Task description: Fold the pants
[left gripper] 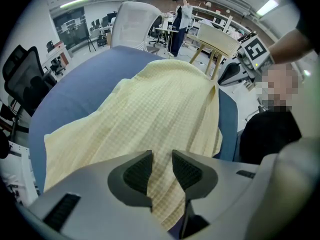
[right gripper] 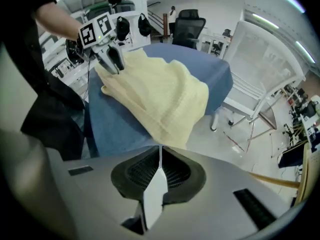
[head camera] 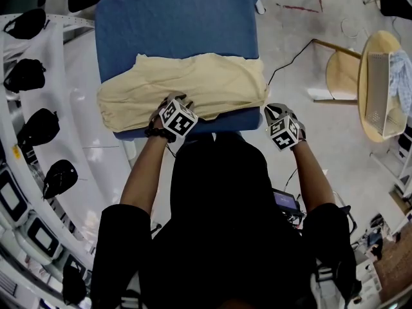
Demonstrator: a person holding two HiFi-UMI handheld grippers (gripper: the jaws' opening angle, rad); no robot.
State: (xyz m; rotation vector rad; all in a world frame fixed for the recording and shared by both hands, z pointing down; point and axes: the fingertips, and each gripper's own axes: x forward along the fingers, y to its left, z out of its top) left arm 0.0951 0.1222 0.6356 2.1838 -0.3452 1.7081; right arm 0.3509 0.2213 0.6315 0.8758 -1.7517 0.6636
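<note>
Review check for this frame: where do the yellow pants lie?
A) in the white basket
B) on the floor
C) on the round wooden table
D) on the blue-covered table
D: in the head view the pants lie spread across the blue-covered table, while the round wooden table stands apart at the right with the white basket on it.

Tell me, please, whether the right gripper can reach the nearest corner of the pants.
Probably yes: that corner of the pants lies just beyond the right gripper, with nothing between, though its jaws are shut and would need opening.
</note>
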